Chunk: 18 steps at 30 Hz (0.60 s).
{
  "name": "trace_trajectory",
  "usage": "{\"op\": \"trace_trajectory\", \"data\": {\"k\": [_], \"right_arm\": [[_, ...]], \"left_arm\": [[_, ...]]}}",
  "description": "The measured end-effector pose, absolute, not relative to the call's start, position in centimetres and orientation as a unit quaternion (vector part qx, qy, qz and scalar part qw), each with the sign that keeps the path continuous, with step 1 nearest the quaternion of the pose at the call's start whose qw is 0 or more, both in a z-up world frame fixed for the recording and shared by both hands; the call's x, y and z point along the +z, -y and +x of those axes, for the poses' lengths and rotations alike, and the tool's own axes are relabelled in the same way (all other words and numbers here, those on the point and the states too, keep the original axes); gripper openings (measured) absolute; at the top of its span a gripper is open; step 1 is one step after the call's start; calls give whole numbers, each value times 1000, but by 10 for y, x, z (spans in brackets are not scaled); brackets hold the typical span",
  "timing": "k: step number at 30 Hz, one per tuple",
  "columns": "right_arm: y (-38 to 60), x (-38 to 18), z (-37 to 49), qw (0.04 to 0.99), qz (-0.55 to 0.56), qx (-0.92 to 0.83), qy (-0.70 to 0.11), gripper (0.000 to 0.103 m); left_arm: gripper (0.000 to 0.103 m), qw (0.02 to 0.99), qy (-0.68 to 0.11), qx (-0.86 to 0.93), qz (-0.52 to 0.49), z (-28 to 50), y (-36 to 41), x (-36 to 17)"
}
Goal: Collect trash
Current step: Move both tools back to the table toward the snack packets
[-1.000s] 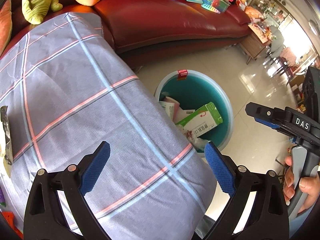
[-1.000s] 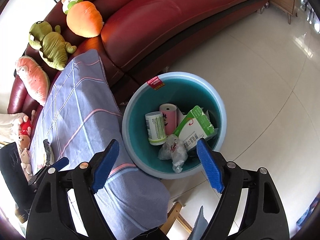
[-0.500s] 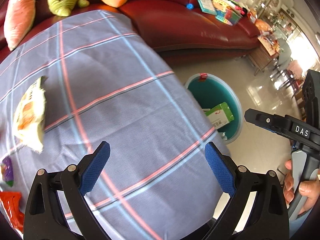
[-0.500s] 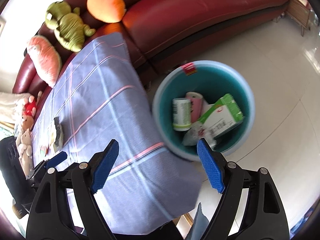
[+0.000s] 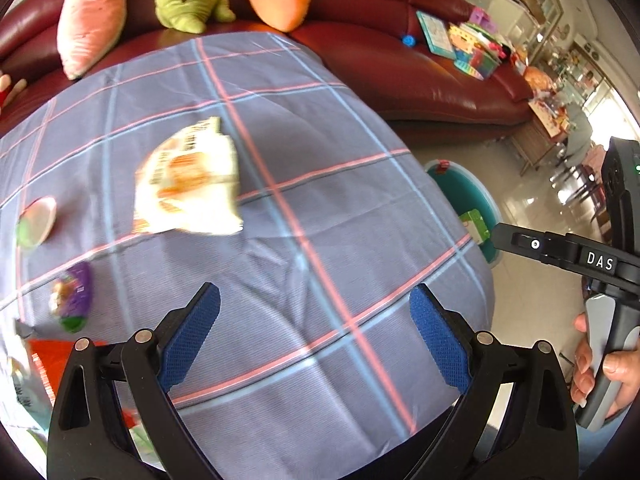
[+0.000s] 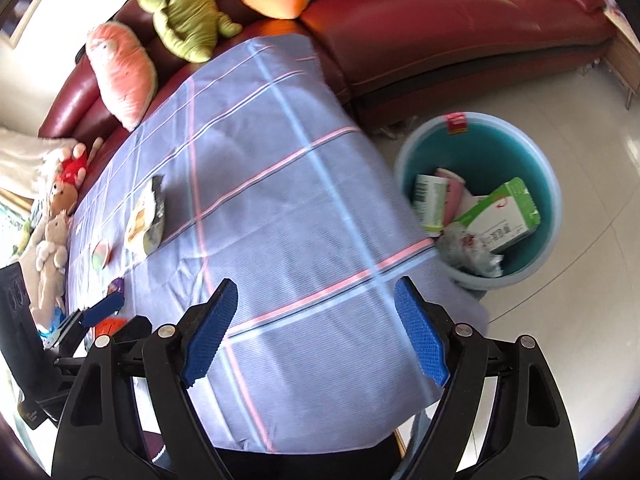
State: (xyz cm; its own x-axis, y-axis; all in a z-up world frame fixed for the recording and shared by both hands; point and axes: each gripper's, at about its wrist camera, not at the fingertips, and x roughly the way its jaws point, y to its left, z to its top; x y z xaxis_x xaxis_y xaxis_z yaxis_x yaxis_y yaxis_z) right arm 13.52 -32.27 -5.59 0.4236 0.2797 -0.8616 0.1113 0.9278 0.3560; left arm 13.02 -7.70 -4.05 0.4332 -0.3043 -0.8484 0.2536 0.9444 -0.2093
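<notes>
We record a table covered by a grey-blue checked cloth (image 5: 320, 208) with pink and pale-blue lines. On it lie a white-and-orange snack bag (image 5: 188, 184), a round pink-and-green item (image 5: 36, 222), a purple wrapper (image 5: 72, 294) and a red-orange packet (image 5: 52, 360) at the near left edge. Most of the cloth is bare. A teal bin (image 6: 516, 152) holding cartons stands on the tiled floor (image 6: 580, 320) just beside the table.

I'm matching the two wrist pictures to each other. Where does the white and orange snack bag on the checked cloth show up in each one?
Left wrist: the snack bag lies left of centre, blurred, on the checked cloth.
Right wrist: the snack bag is small, far left, seen edge-on.
Shared landmark: the teal trash bin, right of the cloth in both.
</notes>
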Motion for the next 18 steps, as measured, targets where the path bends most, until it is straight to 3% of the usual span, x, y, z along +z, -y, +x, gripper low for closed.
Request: {"op": "trace_trajectory", "data": {"k": [18], "right_arm": [[130,-62,120,786,70,176,-588,77]], "left_arm": [[96,874,-479,-61,-53,66,-118,-28]]}}
